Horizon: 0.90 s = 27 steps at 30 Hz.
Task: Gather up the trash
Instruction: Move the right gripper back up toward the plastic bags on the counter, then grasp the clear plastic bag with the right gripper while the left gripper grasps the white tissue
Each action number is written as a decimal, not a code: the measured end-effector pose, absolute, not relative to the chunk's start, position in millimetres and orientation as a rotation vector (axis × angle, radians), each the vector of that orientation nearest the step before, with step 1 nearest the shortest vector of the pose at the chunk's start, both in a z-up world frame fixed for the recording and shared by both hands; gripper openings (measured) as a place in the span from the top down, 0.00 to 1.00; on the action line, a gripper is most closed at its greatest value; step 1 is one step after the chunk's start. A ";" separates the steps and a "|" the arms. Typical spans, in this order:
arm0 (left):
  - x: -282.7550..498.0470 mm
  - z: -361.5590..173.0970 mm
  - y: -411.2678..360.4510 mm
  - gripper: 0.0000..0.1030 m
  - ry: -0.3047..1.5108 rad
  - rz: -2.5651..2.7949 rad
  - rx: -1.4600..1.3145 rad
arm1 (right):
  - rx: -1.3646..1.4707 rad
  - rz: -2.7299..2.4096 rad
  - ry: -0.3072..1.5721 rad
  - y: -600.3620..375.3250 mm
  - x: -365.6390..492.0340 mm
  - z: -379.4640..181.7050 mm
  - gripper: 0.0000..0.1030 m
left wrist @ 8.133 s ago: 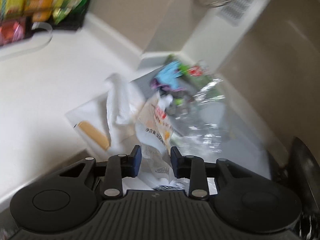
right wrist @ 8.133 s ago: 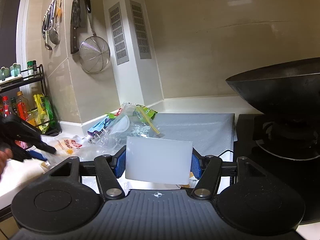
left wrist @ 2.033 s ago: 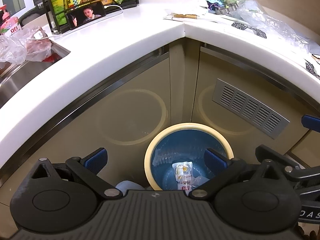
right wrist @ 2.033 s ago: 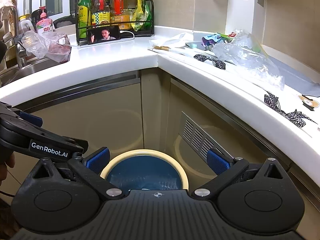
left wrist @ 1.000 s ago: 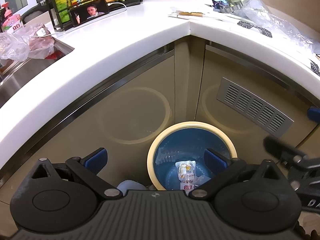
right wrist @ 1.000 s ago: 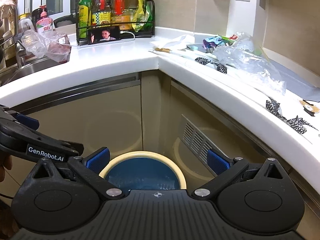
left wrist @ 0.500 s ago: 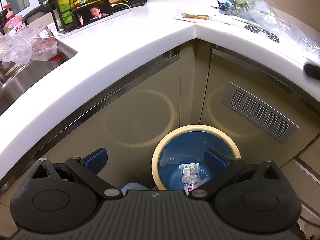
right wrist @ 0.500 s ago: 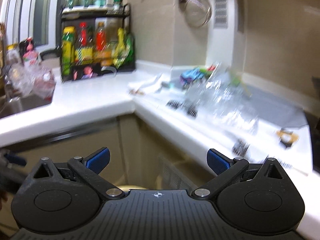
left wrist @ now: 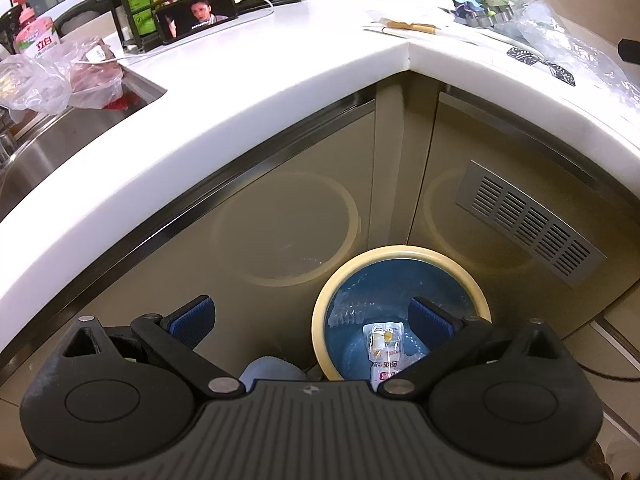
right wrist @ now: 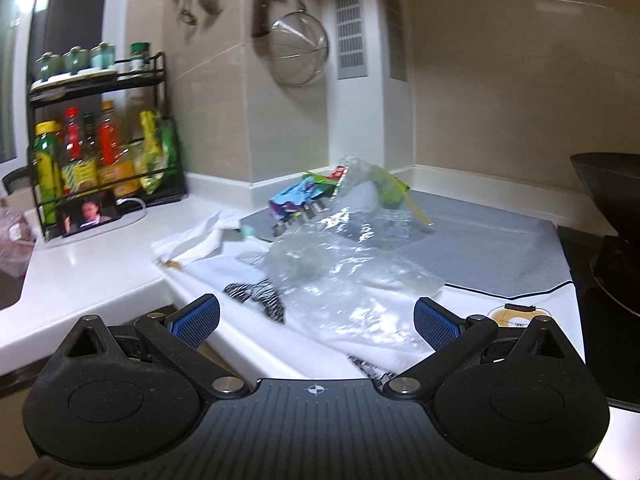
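Beyond the right gripper's (right wrist: 316, 318) spread jaws, clear plastic bag (right wrist: 340, 276).

Trash bin (left wrist: 400, 256) on floor below countertop (left wrist: 280, 64) corner, packet (left wrist: 386, 350) inside; clear plastic bag (right wrist: 352, 276) on counter, wrappers (right wrist: 296, 200) behind, possibly overlapping.

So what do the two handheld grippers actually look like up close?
Both look alike. The left gripper and right gripper each have a matte black ribbed body, two round black side housings, black linkage arms with silver pivot pins, and blue textured pads. A small crosshair mark sits at the centre. No cables or sleeves show.
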<state>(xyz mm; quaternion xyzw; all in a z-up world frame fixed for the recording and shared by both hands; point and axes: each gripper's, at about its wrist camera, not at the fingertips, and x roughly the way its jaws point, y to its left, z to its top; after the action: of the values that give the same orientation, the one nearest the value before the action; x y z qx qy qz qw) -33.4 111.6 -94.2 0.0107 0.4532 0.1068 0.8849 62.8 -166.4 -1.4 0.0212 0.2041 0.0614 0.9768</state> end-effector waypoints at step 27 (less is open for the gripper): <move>11.5 -49.0 110.0 0.00 0.851 0.217 0.032 | 0.161 0.006 0.595 -219.2 204.0 -45.3 0.89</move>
<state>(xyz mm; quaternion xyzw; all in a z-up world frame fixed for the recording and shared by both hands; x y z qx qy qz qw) 11.5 110.0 -49.0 0.0154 0.4118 0.1050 0.9051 204.0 -219.2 -45.3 0.0793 0.2928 0.0028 0.9529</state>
